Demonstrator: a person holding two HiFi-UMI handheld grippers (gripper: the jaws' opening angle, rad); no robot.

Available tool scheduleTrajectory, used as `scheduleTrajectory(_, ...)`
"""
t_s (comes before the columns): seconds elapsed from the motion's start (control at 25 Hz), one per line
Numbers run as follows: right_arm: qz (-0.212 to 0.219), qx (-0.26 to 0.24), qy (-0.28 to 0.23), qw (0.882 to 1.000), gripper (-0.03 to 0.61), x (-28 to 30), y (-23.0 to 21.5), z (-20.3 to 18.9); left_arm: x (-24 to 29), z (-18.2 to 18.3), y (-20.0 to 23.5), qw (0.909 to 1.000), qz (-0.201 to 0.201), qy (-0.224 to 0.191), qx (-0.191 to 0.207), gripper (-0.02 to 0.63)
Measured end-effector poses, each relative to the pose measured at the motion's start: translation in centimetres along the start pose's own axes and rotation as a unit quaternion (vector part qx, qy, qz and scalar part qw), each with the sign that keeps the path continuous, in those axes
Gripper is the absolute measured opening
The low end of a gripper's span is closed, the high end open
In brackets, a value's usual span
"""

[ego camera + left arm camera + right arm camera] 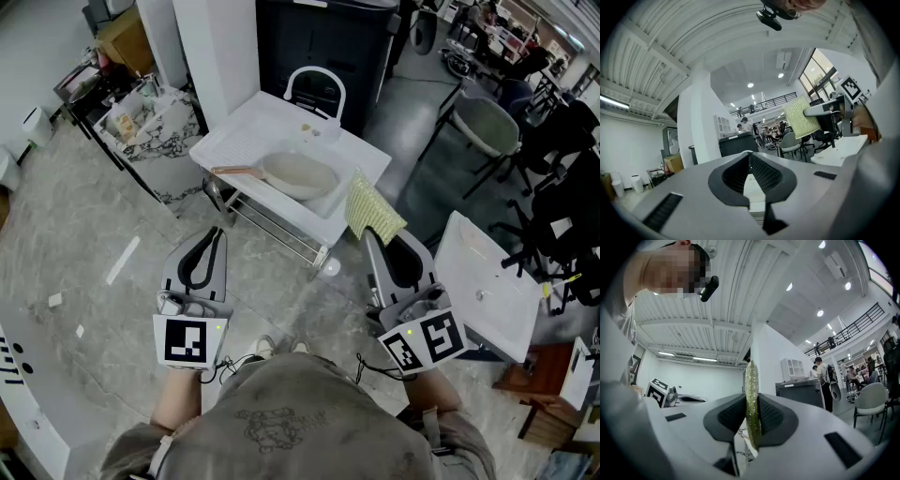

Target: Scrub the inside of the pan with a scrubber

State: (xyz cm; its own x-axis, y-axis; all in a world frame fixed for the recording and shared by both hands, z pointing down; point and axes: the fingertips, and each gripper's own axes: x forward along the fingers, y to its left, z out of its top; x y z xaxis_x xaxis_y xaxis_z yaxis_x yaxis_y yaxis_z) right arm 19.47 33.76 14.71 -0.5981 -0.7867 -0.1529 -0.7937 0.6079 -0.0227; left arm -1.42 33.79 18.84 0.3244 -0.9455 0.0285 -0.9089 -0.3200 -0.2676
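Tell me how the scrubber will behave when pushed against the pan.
The scrubber, a thin sheet holding flat beyond the right gripper, is probably light and fairly stiff. Pinched at one edge, it would likely bend when pressed into the pan.

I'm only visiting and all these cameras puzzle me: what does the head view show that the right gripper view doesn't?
Only the head view: the pan, seen from above, lying in a white basin. Only the right gripper view: the ceiling lights and a person standing by a dark counter. Both: the yellow-green scrubber clamped in the right tongs, edge-on in the right gripper view.
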Motion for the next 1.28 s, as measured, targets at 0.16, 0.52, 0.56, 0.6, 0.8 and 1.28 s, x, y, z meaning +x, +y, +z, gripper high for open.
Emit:
scheduleTrajectory(0.16,-0.001,0.01,-0.007,1.0,0.071,-0.4,-0.2,0.0,0.1,-0.1,-0.5,1.0,-0.002,0.003,0.0,0.032)
scheduleTrajectory(0.52,0.015,0.046,-0.009,0.999,0.071,-1.7,-1.6,-0.8,0.3,-0.1,-2.5,0.9999,-0.002,0.014,0.008,0.032)
scheduleTrajectory(0.56,0.016,0.048,-0.009,0.999,0.071,-1.8,-1.8,-0.8,0.3,-0.1,-2.6,0.9998,-0.001,0.016,0.01,0.032)
scheduleTrajectory(0.6,0.017,0.05,-0.009,0.999,0.071,-1.8,-2.0,-0.9,0.4,-0.2,-2.8,0.9998,-0.001,0.017,0.012,0.032)
scheduleTrajectory(0.8,0.026,0.052,-0.002,0.998,0.071,-1.8,-2.9,-1.5,0.9,-0.3,-3.4,0.9995,0.004,0.025,0.02,0.032)
scheduleTrajectory(1.28,0.061,0.048,0.02,0.997,0.071,0.3,-3.7,-3.7,2.4,-1.9,-3.1,0.9991,0.023,0.029,0.02,0.032)
